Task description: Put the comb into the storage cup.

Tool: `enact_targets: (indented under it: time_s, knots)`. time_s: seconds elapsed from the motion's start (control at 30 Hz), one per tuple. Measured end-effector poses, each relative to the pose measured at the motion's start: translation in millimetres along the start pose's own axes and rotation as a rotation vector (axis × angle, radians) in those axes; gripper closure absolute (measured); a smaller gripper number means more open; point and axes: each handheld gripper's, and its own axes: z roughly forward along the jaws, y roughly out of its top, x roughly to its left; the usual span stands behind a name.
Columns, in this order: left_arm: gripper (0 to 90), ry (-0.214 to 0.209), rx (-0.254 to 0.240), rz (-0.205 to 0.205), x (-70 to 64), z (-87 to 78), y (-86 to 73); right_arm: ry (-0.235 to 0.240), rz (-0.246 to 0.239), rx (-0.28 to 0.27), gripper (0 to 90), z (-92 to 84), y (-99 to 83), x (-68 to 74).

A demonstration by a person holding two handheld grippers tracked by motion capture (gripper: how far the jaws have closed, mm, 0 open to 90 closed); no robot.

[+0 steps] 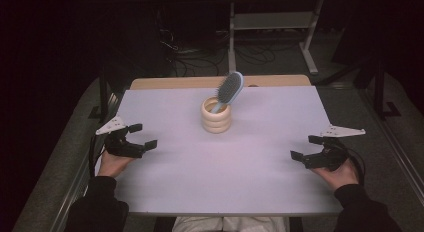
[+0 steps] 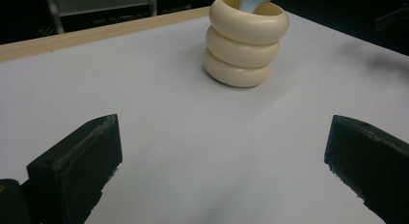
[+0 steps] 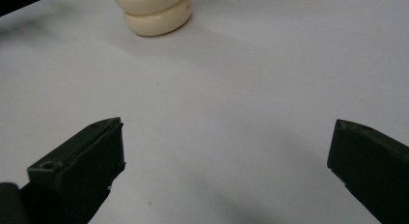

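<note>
Your left tongs (image 1: 141,136) sit low at the left edge of the pale white-topped table (image 1: 210,177), jaws spread wide with nothing between them. Your right tongs (image 1: 307,148) mirror them at the right edge, jaws also parted and empty. Both point inward toward the middle of the table.

Near the far centre stands a cream holder shaped like three stacked rounded rings (image 1: 216,116), upright and well apart from both tongs. A light-blue plastic hairbrush with dark bristles (image 1: 229,89) rests handle-down inside it, head leaning up and to the right above the rim.

In the left gripper view the holder (image 2: 246,43) stands ahead and slightly right; in the right gripper view its lower rings (image 3: 155,14) lie ahead and to the left.
</note>
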Motion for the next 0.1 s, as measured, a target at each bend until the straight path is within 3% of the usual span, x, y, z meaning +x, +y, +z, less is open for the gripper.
enact_targets:
  time_s: [0.1]
  knots:
    - [0.0, 0.0, -0.013, -0.005, -0.2, -2.4, -0.7, -0.001, 0.006, 0.001, 0.0, -1.5, -0.8, -0.1]
